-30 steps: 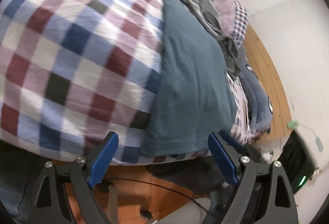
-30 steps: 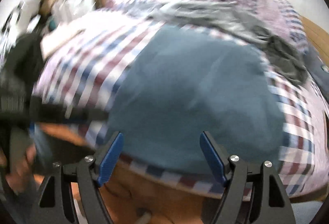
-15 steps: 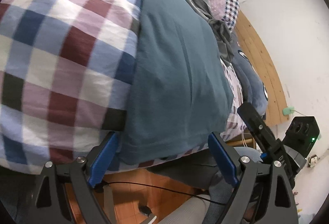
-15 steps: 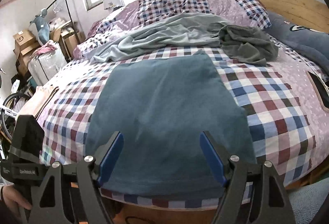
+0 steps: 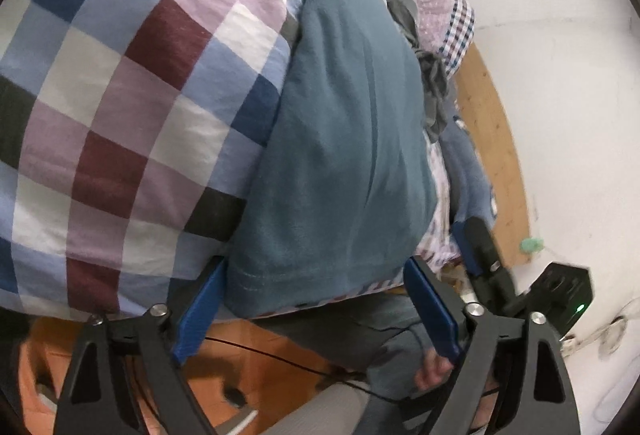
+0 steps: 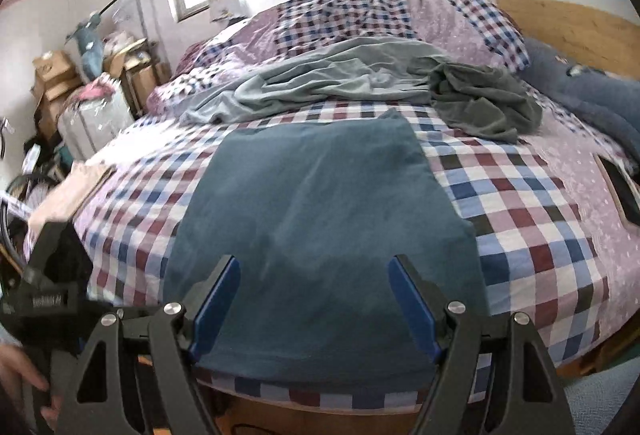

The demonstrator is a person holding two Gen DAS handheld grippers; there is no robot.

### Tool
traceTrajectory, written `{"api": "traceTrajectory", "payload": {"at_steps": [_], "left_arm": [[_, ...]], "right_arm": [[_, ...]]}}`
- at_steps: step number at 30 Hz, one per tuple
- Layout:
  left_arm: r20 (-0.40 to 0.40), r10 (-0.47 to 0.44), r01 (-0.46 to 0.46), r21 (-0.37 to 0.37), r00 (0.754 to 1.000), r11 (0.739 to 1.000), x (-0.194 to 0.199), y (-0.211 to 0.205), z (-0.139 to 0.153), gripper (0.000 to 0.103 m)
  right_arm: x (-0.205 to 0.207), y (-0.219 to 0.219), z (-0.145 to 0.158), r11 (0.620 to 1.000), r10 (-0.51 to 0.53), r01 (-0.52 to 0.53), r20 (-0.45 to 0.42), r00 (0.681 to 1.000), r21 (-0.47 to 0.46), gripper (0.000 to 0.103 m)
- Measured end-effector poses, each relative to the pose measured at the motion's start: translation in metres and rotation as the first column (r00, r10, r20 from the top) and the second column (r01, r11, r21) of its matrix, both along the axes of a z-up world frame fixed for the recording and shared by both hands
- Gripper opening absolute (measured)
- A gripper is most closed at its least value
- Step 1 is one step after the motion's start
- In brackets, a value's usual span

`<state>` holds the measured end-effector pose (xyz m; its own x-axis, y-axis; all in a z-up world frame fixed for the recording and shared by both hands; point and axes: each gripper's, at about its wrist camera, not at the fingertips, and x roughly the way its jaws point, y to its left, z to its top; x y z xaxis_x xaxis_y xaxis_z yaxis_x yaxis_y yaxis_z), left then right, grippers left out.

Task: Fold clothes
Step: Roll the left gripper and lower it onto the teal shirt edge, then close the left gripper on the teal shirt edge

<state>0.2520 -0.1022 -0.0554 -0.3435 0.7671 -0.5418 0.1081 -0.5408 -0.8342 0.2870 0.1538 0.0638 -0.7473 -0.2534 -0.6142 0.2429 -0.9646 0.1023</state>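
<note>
Teal shirt (image 6: 320, 219) flat on bed (image 6: 532, 231); both my grippers, left (image 5: 316, 309) and right (image 6: 314, 305), closed in on its hem, jaws wide, empty.

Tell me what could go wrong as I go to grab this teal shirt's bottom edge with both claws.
The teal shirt lies flat on the checked bedsheet, so an open left claw or right claw may pinch sheet together with hem. The hem sits at the mattress edge; a one-sided pull could drag the shirt off. Folding away could land it on the grey clothes behind.
</note>
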Motion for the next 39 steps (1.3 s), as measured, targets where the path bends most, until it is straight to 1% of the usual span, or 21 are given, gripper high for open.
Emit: {"api": "traceTrajectory", "payload": {"at_steps": [1,2,5,7,9,11,12,13,14,16,18,21,24,28,32,34,35,36,37,39], "left_arm": [[0.002,0.002,-0.002,-0.001,1.0,1.0,0.0,0.0,0.0,0.08],[0.005,0.004,-0.004,-0.005,1.0,1.0,0.0,0.0,0.0,0.076],[0.01,0.009,-0.009,-0.01,1.0,1.0,0.0,-0.001,0.001,0.068],[0.013,0.014,-0.014,-0.005,1.0,1.0,0.0,-0.003,0.0,0.062],[0.022,0.022,-0.022,-0.001,1.0,1.0,0.0,-0.005,-0.002,0.043],[0.037,0.031,-0.032,0.011,0.999,0.999,-0.001,-0.007,-0.004,0.035],[0.042,0.035,-0.036,0.017,0.998,0.999,-0.001,-0.009,-0.004,0.03],[0.046,0.039,-0.04,0.022,0.998,0.999,-0.001,-0.011,-0.005,0.028],[0.048,0.041,-0.042,0.023,0.998,0.999,0.0,-0.012,-0.005,0.024],[0.043,0.04,-0.042,0.039,0.998,0.998,0.0,-0.013,-0.001,0.024],[0.03,0.035,-0.037,0.055,0.999,0.998,0.003,-0.014,0.003,0.02],[0.006,0.029,-0.03,0.07,1.0,0.997,0.006,-0.016,0.011,0.017],[-0.01,0.027,-0.026,0.086,1.0,0.996,0.006,-0.016,0.016,0.014],[-0.034,0.02,-0.016,0.108,0.999,0.994,0.006,-0.017,0.023,0.011],[-0.055,0.009,-0.001,0.14,0.998,0.99,0.005,-0.017,0.031,0.01],[-0.069,0.008,0.003,0.158,0.998,0.987,0.007,-0.018,0.035,0.01],[-0.076,0.009,0.004,0.168,0.997,0.986,0.007,-0.019,0.037,0.01],[-0.083,0.008,0.007,0.179,0.997,0.984,0.007,-0.019,0.039,0.01],[-0.09,0.007,0.01,0.191,0.996,0.982,0.007,-0.019,0.041,0.01],[-0.1,0.005,0.016,0.208,0.995,0.978,0.006,-0.018,0.045,0.009]], "right_arm": [[0.001,-0.002,0.0,1.0,0.01,-0.01,-0.002,1.0,0.008,0.08],[0.003,-0.005,0.0,1.0,0.019,-0.019,-0.009,1.0,0.019,0.08],[0.011,-0.016,0.002,0.995,0.041,-0.035,-0.062,0.997,0.09,0.08],[0.013,-0.023,0.001,0.992,0.078,-0.072,-0.054,0.996,0.103,0.08],[0.014,-0.029,-0.002,0.987,0.129,-0.127,-0.02,0.991,0.099,0.08],[0.019,-0.04,-0.006,0.976,0.178,-0.174,-0.016,0.984,0.132,0.08],[0.023,-0.046,-0.007,0.968,0.202,-0.196,-0.023,0.979,0.159,0.08],[0.028,-0.052,-0.007,0.957,0.227,-0.216,-0.037,0.973,0.193,0.08],[0.033,-0.058,-0.007,0.945,0.251,-0.234,-0.05,0.967,0.227,0.08],[0.043,-0.069,-0.009,0.916,0.302,-0.269,-0.071,0.951,0.299,0.08],[0.055,-0.081,-0.015,0.874,0.357,-0.302,-0.083,0.931,0.38,0.079],[0.071,-0.099,-0.023,0.797,0.438,-0.34,-0.09,0.895,0.498,0.079],[0.086,-0.116,-0.033,0.708,0.51,-0.365,-0.081,0.856,0.605,0.079],[0.087,-0.127,-0.052,0.634,0.526,-0.345,-0.059,0.848,0.692,0.079],[0.085,-0.133,-0.063,0.573,0.526,-0.271,-0.093,0.846,0.773,0.079],[0.079,-0.135,-0.067,0.558,0.516,-0.234,-0.112,0.849,0.796,0.077],[0.075,-0.135,-0.068,0.555,0.512,-0.223,-0.118,0.851,0.801,0.073],[0.071,-0.136,-0.069,0.551,0.507,-0.209,-0.125,0.853,0.807,0.065],[0.068,-0.137,-0.07,0.546,0.501,-0.193,-0.132,0.855,0.815,0.063],[0.061,-0.138,-0.073,0.535,0.49,-0.165,-0.146,0.859,0.828,0.06]]}}
